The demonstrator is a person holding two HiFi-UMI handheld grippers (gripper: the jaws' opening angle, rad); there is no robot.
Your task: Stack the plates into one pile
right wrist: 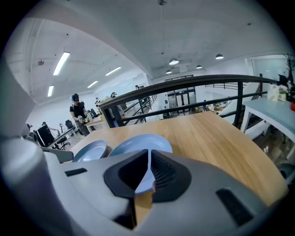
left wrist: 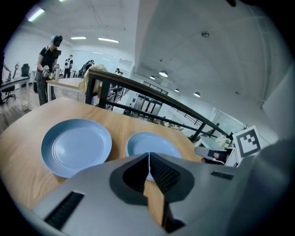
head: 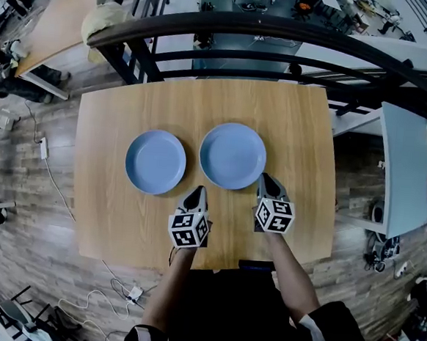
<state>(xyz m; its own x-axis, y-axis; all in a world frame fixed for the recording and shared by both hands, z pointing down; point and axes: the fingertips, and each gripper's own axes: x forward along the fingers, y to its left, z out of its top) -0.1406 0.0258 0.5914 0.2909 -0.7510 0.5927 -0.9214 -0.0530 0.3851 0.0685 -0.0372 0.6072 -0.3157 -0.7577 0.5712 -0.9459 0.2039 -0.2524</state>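
Two round blue plates lying flat on one wooden table point(head: 106, 224), side by side, close but not touching, not stacked. In the middle left of the head view, the left plate point(head: 155, 161); at the centre, slightly higher in the frame, the right plate point(head: 233, 156). Below them, two hand-held grippers, each with one black-and-white marker cube. Clenched on nothing, the left gripper point(head: 197, 193), tip just below the gap between the plates. Likewise clenched and empty, the right gripper point(head: 266, 180), tip at the lower right rim of the right plate; contact with that rim not discernible. Across the top of the frame, one dark curved railing point(head: 283, 32).
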